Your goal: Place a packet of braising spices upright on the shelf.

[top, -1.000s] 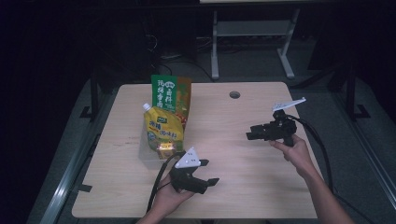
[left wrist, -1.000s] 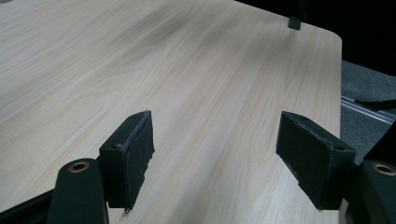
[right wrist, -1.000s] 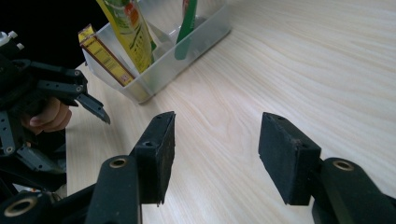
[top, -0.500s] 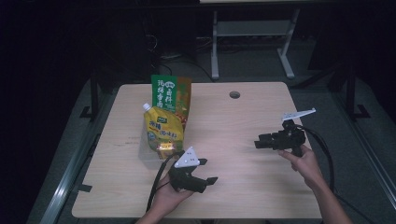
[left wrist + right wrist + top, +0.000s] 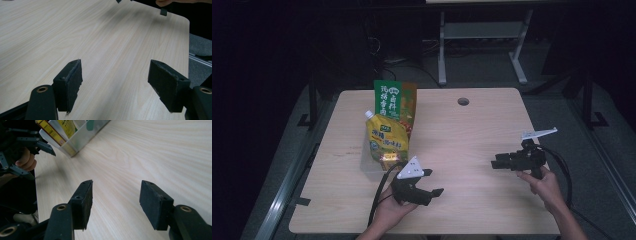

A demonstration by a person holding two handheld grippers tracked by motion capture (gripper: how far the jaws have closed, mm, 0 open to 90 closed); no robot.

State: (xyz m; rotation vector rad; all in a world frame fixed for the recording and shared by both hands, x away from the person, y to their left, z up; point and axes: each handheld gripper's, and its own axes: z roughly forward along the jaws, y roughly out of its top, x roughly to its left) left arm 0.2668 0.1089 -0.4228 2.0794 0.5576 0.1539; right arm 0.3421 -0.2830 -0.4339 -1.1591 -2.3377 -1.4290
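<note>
- On the wooden table (image 5: 472,135), at the far left, a clear plastic bin (image 5: 371,167) holds two food packs
- One is a yellow pouch (image 5: 388,140) with a white cap, standing at the near side of the bin. A green and orange pack (image 5: 395,100) stands just behind it
- Near the front edge, the left gripper (image 5: 434,182) rests low in the person's hand, just to the near right of the bin. Its jaws are spread wide with nothing between them, and it points to the right across bare wood
- Over at the right side, the right gripper (image 5: 497,163) points left toward the bin, well apart from it. Its jaws are partly spread and pinch nothing
- Compared with a second ago, the right gripper sits nearer the person and lower over the table, while the left one has kept its place
- My guess is that no pack has been grabbed yet, so this looks like the getting-ready step
- Next, I think one gripper needs to travel to the bin, line its jaws up on each side of the yellow pouch, and squeeze gently so the soft pouch does not slip or tip the bin
</note>
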